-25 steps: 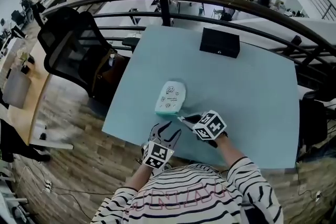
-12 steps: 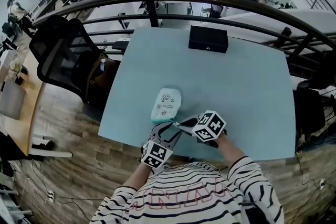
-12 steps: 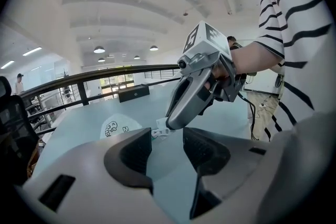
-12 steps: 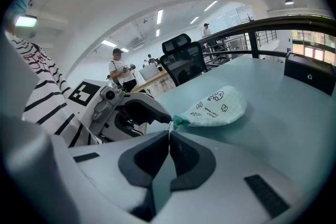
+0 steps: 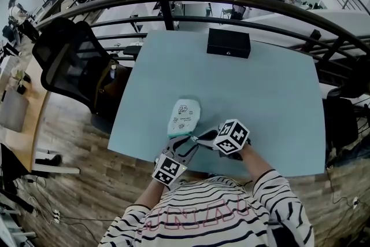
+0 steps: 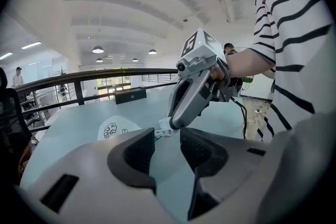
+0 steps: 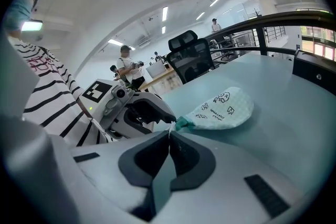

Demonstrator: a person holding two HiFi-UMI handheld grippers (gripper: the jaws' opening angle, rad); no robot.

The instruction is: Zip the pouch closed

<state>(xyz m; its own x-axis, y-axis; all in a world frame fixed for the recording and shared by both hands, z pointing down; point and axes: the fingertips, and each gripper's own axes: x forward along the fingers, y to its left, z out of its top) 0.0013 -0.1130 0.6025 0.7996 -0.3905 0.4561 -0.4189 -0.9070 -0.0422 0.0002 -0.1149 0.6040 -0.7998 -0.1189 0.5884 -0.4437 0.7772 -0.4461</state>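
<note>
right tongs on the pull, left closing in
right gripper (image 7: pixel 169 136) pinched tight on zip pull (image 6: pixel 164 131) at near end of pouch (image 5: pixel 184 117), by the table (image 5: pixel 272 95) front edge; left gripper (image 6: pixel 167 140), wide a second ago, now narrowing, pouch end just ahead, unpinched. likely bracing before the zip.

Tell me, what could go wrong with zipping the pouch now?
1. The right gripper pinches only the tiny zip pull, so it might slip out.
2. The fingers of the left gripper are closing with nothing between them. The pouch isn't held, so a tug may drag the whole pouch instead of zipping it.
3. The pouch lies near the table edge and could slide off.
</note>
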